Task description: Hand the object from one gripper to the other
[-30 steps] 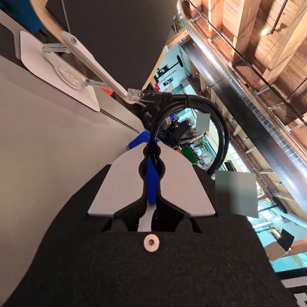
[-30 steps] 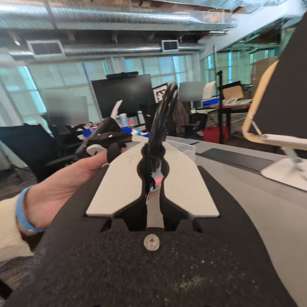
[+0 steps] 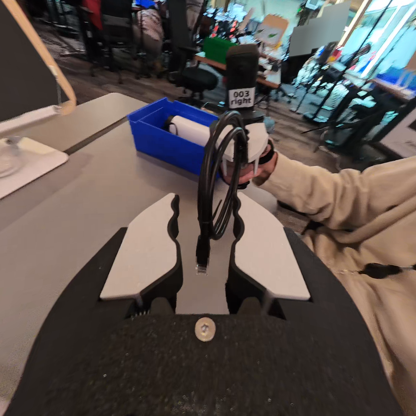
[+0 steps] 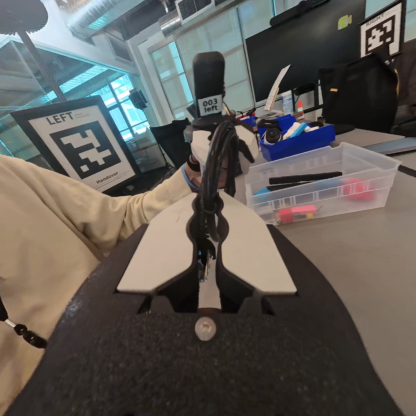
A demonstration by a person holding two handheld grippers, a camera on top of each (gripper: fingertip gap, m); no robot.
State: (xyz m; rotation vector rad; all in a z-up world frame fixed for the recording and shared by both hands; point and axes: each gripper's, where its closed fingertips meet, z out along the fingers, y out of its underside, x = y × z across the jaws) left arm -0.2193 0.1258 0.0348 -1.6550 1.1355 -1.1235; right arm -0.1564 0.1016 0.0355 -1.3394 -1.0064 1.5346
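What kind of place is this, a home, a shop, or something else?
Most likely a shared office or lab workspace. Beyond the grey table stand office chairs and cluttered desks, a large dark screen hangs on the wall, and exposed ducting runs overhead.

Printed labels on both gripper handles (image 3: 241,100) (image 4: 209,105); two marker signs (image 4: 83,146) bear writing.

I am in an open-plan lab office: swivel chairs (image 3: 195,76), cluttered desks (image 3: 258,74), exposed ceiling ducts (image 4: 108,20), big marker boards (image 4: 76,146), parts bins (image 4: 319,182) on my grey bench (image 4: 337,258).
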